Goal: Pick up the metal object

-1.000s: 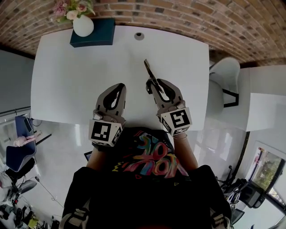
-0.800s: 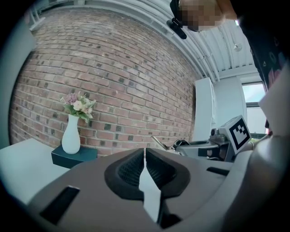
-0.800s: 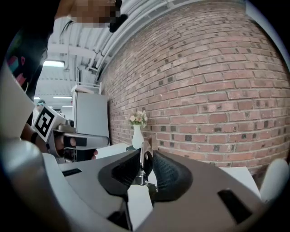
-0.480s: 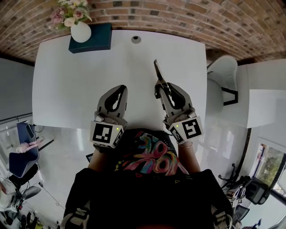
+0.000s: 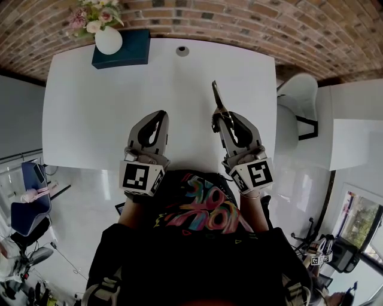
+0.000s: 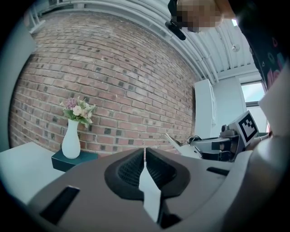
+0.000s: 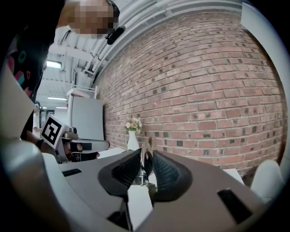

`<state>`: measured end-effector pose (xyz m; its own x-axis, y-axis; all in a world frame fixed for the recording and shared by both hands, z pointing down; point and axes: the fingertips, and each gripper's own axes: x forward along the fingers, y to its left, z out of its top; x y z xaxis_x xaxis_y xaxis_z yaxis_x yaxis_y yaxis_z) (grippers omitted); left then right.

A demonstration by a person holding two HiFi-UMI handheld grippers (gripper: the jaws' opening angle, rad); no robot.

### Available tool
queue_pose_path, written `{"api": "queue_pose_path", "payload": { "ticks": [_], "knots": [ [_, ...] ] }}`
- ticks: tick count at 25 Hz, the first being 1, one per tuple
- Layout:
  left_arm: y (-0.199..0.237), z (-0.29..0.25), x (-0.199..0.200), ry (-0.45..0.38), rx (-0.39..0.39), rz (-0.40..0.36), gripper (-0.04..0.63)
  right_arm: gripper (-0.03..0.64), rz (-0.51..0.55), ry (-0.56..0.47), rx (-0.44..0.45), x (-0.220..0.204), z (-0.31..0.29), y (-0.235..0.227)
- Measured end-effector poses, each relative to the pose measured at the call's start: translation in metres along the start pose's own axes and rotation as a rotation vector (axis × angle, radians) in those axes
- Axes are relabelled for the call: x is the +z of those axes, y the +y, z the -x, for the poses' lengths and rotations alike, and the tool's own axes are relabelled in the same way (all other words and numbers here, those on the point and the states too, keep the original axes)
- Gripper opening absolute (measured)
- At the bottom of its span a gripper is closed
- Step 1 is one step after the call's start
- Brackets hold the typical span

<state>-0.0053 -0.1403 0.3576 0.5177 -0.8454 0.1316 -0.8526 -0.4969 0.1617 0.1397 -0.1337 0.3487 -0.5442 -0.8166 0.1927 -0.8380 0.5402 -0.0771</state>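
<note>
The right gripper (image 7: 147, 152) is clenched on the metal object (image 7: 142, 159): its two ribbed pads (image 7: 168, 170) press on a thin, shiny tool that stands upright between them, with a small bolt or rivet low on it. In the head view the tool's pointed end juts out past the fingertips, aimed at the table's far edge, and it sits over the right half of the white table (image 5: 90, 107), nearer the near edge than the far one

The left gripper (image 6: 144, 154) has its jaws closed together on nothing, and it is held beside the right one over the middle of the near edge

Each gripper carries a cube (image 5: 142, 177) with a black-and-white square pattern; these are codes, not words. The person's dark shirt (image 5: 200, 209) bears bright, multicoloured lettering that cannot be read

At the far left corner a white vase (image 5: 109, 40) of pink and cream flowers stands on a dark teal box (image 5: 134, 48). A small round cap (image 5: 182, 51) sits at the middle of the far edge. A white chair (image 5: 302, 95) stands by the right edge, and a brick wall (image 5: 239, 18) runs behind the table
</note>
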Motion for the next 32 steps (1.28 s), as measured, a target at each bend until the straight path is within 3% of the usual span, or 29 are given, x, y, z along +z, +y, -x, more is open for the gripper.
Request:
{"api": "queue_pose_path", "payload": {
  "ticks": [10, 32],
  "knots": [
    [-0.001, 0.005, 0.0, 0.001, 0.012, 0.0, 0.032, 0.104, 0.008, -0.001, 0.053, -0.001, -0.001, 0.01],
    [0.001, 0.007, -0.004, 0.005, 0.047, -0.006, 0.032, 0.104, -0.017, 0.006, 0.081, -0.004, -0.004, 0.01]
  ]
}}
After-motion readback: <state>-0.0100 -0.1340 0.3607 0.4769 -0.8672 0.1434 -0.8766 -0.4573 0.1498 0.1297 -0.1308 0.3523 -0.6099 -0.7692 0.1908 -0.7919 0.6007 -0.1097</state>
